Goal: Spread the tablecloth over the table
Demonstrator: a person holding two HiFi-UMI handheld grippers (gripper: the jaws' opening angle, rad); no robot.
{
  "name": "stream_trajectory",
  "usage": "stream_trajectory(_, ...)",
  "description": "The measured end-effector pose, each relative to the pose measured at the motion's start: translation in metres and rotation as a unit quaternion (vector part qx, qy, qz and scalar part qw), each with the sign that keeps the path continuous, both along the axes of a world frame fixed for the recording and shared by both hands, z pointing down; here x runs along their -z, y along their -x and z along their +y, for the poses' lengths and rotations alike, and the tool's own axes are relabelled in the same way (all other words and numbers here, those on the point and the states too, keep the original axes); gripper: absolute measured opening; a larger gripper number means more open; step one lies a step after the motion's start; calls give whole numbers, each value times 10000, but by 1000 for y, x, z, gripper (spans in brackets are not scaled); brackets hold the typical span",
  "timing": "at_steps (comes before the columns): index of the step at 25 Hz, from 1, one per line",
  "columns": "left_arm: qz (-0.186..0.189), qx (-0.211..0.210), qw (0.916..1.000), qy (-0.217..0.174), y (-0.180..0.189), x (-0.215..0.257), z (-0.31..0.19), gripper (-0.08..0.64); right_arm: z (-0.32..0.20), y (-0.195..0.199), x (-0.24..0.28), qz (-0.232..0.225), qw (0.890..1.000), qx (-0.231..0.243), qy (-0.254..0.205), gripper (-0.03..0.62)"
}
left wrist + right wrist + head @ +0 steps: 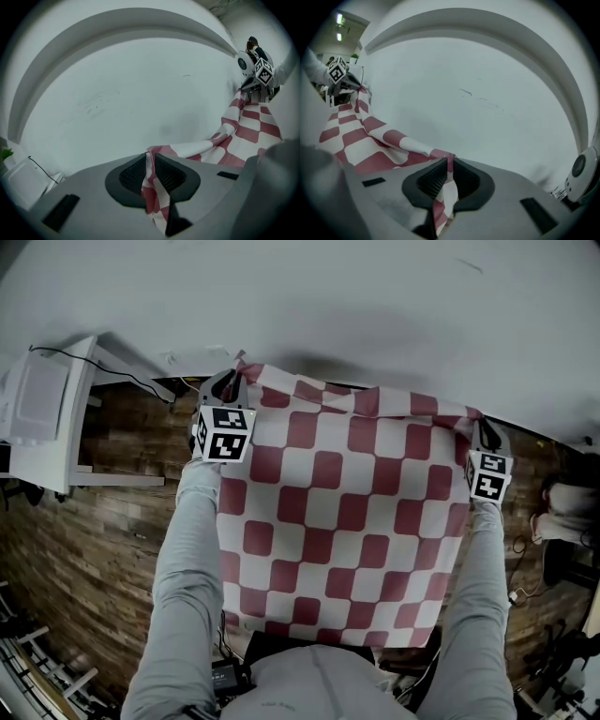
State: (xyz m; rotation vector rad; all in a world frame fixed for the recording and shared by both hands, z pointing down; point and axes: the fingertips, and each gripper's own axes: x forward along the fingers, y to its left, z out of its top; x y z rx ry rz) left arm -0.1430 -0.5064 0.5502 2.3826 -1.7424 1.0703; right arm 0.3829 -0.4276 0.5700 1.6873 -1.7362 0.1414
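Though hardly begun as a spread, looking well set up: tablecloth [337, 521] gripped at both leading corners and stretched flat between the arms, checks facing up. Held edge just at the near lip of the desk [356, 306], the rest hanging back over the floor [103, 549] toward the body. Left tongs [150, 161] closed on one corner, a fold of red-and-white nipped between the ribbed pads with a tail dangling beneath. Right tongs [449, 164] shut tight on the other corner in the same fashion (nothing else in either pair). Done so far, by the look of it: cloth opened out, held taut, lined up with the edge. Left to do: carrying that front hem right across the bare white top, laying the sheet down, letting go, squaring up the overhang. Impossible to tell whether the sagging front edge is brushing the surface yet. Plenty of room ahead, with the desk top wide and bare but for faint scuffs, nothing to snag or knock. Worth watching the sides, though: white stand [47, 418] with a trailing cable [141, 382] just off the left corner, near the left tongs, and more cables and clutter down on the floor at the right, well below the cloth.
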Motion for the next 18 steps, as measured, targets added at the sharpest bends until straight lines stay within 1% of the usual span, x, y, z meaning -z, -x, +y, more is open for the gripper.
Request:
stream_trajectory(2,117,69,9999,67,4,-1,2,104,2,-3,-6,-235,9996,-118,44,32)
stream_trajectory(4,215,122,9996,102,8,1,3,146,4,-6,-8,-395,9990,-220,48,81)
stream_trajectory(5,262,148,9995,92,10,3,4,158,5,-7,-8,-449,9987,-250,42,83)
stream_trajectory(6,353,199,9992,57,12,7,4,166,5,-6,-7,-491,9985,-257,29,89)
stream_trajectory(9,864,447,9951,-185,17,29,3,166,4,-1,2,-690,9974,-187,-57,178)
stream_trajectory(10,928,467,9942,-265,17,37,1,166,3,0,6,-731,9971,-156,-117,187)
stream_trajectory(12,780,369,9957,-343,13,46,1,166,3,2,14,-690,9974,-86,-213,187)
stream_trajectory(15,440,215,9985,-254,9,39,7,166,8,8,15,-586,9981,7,-168,187)
stream_trajectory(18,403,205,9990,-27,8,25,20,166,17,11,11,-601,9982,30,-71,187)
